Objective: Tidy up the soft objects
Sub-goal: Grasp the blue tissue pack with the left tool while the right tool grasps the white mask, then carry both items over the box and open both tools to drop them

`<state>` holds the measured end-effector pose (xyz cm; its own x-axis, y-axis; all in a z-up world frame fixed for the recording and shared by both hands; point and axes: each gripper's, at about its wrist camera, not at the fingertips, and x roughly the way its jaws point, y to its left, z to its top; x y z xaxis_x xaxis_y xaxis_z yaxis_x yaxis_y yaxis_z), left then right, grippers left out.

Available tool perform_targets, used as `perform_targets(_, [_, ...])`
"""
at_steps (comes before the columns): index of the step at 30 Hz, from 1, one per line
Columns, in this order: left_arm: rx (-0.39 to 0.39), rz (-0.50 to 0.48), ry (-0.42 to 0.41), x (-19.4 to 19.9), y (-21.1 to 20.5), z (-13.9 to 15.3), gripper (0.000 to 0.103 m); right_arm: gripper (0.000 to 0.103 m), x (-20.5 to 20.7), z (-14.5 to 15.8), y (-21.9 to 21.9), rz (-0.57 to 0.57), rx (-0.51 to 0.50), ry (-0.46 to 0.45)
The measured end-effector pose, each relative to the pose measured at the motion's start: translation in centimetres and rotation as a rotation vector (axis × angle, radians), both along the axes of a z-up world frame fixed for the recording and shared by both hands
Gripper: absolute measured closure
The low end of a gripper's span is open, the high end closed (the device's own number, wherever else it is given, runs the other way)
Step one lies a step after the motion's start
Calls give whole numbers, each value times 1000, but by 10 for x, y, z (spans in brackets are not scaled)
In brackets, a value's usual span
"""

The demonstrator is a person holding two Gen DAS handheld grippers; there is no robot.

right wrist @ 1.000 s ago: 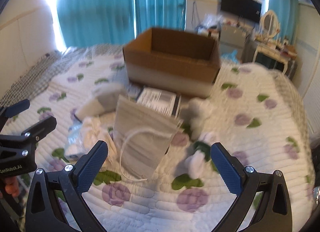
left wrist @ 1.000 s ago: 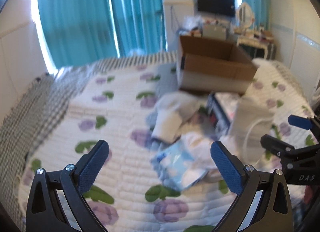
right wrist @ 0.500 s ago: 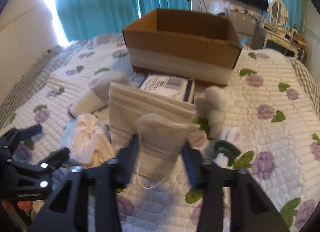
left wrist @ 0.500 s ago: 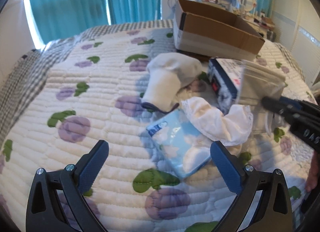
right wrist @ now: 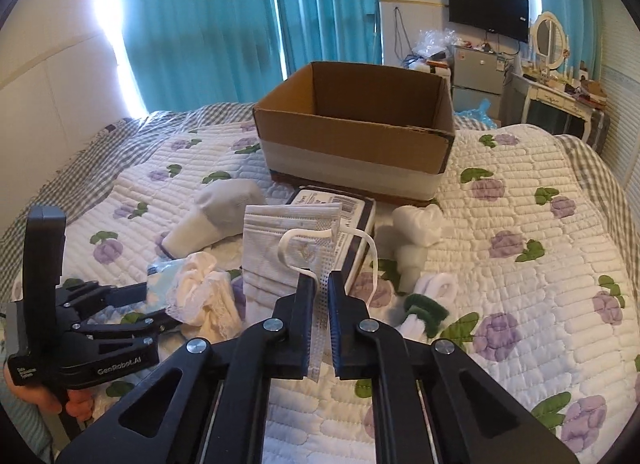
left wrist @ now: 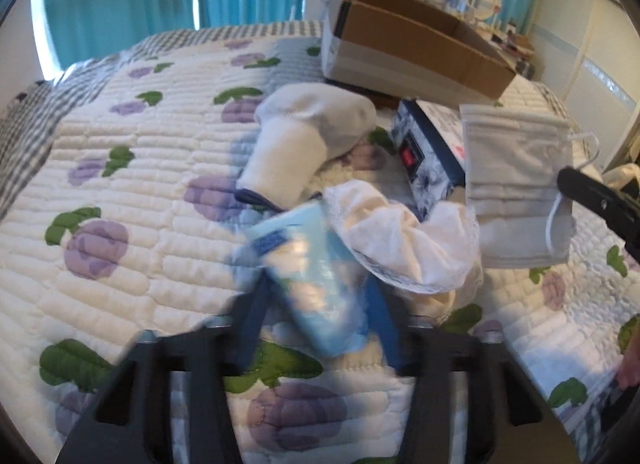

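My right gripper (right wrist: 321, 292) is shut on a white face mask (right wrist: 284, 248) and holds it up above the quilted bed; the mask also shows in the left wrist view (left wrist: 516, 184). My left gripper (left wrist: 316, 304) is closed around a light blue tissue pack (left wrist: 316, 272) lying on the bed; it also shows in the right wrist view (right wrist: 120, 304). A crumpled white lace cloth (left wrist: 400, 236) lies against the pack. A white sock (left wrist: 304, 140) lies behind it. An open cardboard box (right wrist: 356, 132) stands at the back of the bed.
A dark flat packet (right wrist: 348, 220) lies in front of the box. White rolled socks (right wrist: 420, 232) and a green-and-white bundle (right wrist: 424, 304) lie to the right. A dresser, mirror and TV (right wrist: 488, 8) stand beyond the bed. Curtains hang behind.
My right gripper closed on the face mask and lifted it. My left gripper moved forward and closed around the blue tissue pack.
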<state>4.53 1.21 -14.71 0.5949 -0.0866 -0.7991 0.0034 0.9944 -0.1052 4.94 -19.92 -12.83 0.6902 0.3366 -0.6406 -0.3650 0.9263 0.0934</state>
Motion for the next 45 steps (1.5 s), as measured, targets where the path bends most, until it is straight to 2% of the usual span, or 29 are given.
perform_targets(3, [-36,19,-10,-4,8,6,81,99,-3,2,0,13,10,0])
perform_targets(6, [-53,28,-19,-11,12,13,84,100,-10,8,0,31,28,-14])
perform_targets(12, [13,24,-66,-26,5,32,85,100,-25,30,0,37,26,-61])
perform_targets(20, [65,31,-184,-44,-1,89,85,100,-39,70,-2,42,25,-134])
perform_targets(25, [80,4,-277,-32,-14,135,85,100,-37,102,-6,42,30,-188])
perform_targets(30, [60,-31,-355,0,-26,176,85,100,-18,136,-10,43,10,-242])
perform_targets(33, [89,-35,-398,24,-34,193,85,100,4,155,-12,37,-5,-262])
perform_targets(36, [70,-51,-412,51,-37,205,85,100,30,167,-12,32,-9,-275])
perform_targets(40, [107,-60,-427,93,-46,209,85,100,71,175,-9,27,-14,-272])
perform_targets(45, [36,-96,-363,153,-46,185,85,100,130,155,-3,42,-15,-207])
